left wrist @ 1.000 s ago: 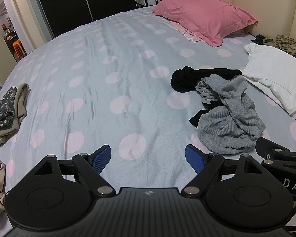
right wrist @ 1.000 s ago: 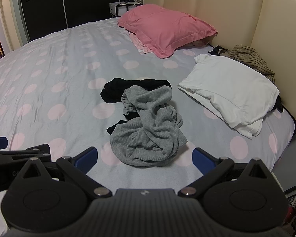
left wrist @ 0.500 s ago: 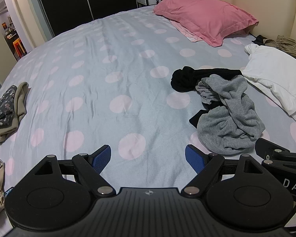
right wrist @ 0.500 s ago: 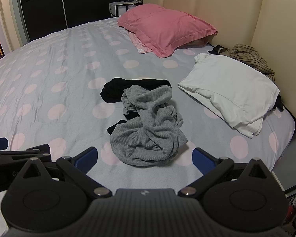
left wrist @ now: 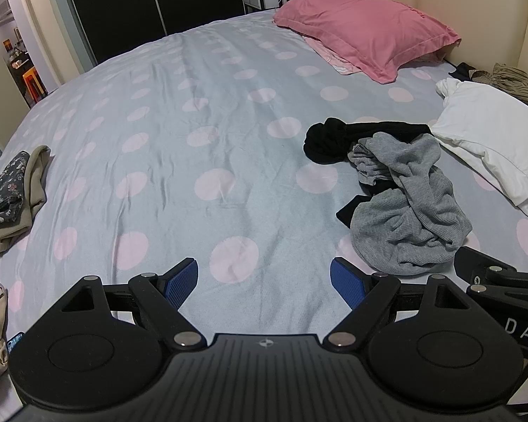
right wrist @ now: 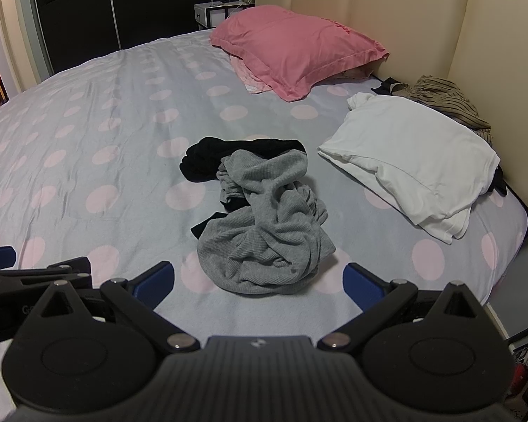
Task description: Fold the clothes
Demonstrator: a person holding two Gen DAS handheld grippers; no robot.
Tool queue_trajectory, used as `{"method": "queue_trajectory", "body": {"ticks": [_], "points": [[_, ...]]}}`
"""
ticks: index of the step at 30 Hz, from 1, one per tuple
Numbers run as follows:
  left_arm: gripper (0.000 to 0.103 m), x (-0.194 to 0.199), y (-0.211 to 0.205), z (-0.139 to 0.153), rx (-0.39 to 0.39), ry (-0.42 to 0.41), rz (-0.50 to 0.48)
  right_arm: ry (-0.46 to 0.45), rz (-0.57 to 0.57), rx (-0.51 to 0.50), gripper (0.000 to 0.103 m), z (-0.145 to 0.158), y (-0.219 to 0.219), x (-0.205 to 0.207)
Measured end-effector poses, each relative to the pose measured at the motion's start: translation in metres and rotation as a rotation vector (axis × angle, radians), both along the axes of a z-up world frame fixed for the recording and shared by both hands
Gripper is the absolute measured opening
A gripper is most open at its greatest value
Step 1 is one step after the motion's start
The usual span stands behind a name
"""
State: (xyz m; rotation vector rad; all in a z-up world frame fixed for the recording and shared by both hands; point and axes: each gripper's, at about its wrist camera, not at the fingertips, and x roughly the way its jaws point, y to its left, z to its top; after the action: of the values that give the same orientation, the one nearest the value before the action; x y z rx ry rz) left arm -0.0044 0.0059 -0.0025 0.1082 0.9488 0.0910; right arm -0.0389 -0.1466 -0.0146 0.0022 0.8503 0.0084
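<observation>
Only legible writing: white letters "DAS" on the right gripper (left wrist: 510, 292) body, seen at the edge of the left wrist view. Left gripper (left wrist: 264, 281) jaws stood wide, empty, over the polka-dot bed sheet (left wrist: 193, 133). Right gripper jaws wide too, holding nothing, just short of the crumpled grey top (right wrist: 264, 232), which lay mid-bed on a black garment (right wrist: 207, 158), beside a folded white shirt (right wrist: 412, 154).

Both your wrist cameras sit low at the near edge of the bed (left wrist: 200, 112), facing across it toward the far pink pillow (right wrist: 295, 49). Your left view looks from further left; both share the crumpled grey garment (right wrist: 267, 232) nearby.
</observation>
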Motion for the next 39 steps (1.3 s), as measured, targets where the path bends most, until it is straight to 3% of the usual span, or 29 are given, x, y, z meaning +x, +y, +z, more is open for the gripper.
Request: {"method": "queue_trajectory", "body": {"ticks": [20, 24, 27, 31, 33, 37, 38, 39], "points": [[0.083, 0.001, 0.0, 0.001, -0.01, -0.003, -0.002, 0.011, 0.014, 0.003, 0.103, 0.001, -0.002, 0.001], [0.083, 0.001, 0.013, 0.006, -0.029, -0.013, 0.017, 0.008, 0.06, 0.083, 0.103, 0.008, -0.012, 0.017], [0.083, -0.002, 0.029, 0.004, -0.045, -0.013, 0.025, -0.067, 0.095, 0.137, 0.103, 0.009, -0.024, 0.032], [0.083, -0.008, 0.047, 0.0, -0.08, -0.009, 0.019, -0.039, 0.229, 0.066, 0.101, -0.019, -0.025, 0.062], [0.083, -0.011, 0.056, -0.001, -0.088, -0.018, 0.012, -0.038, 0.229, 0.048, 0.101, -0.035, -0.027, 0.075], [0.082, -0.015, 0.079, -0.01, -0.073, -0.024, 0.037, -0.002, 0.283, -0.098, 0.101, -0.067, -0.018, 0.1], [0.081, -0.014, 0.085, -0.014, -0.076, -0.014, 0.043, 0.009, 0.306, -0.108, 0.1, -0.075, -0.017, 0.106], [0.081, -0.014, 0.091, -0.017, -0.079, -0.005, 0.05, 0.021, 0.329, -0.114, 0.093, -0.083, -0.016, 0.112]]}}
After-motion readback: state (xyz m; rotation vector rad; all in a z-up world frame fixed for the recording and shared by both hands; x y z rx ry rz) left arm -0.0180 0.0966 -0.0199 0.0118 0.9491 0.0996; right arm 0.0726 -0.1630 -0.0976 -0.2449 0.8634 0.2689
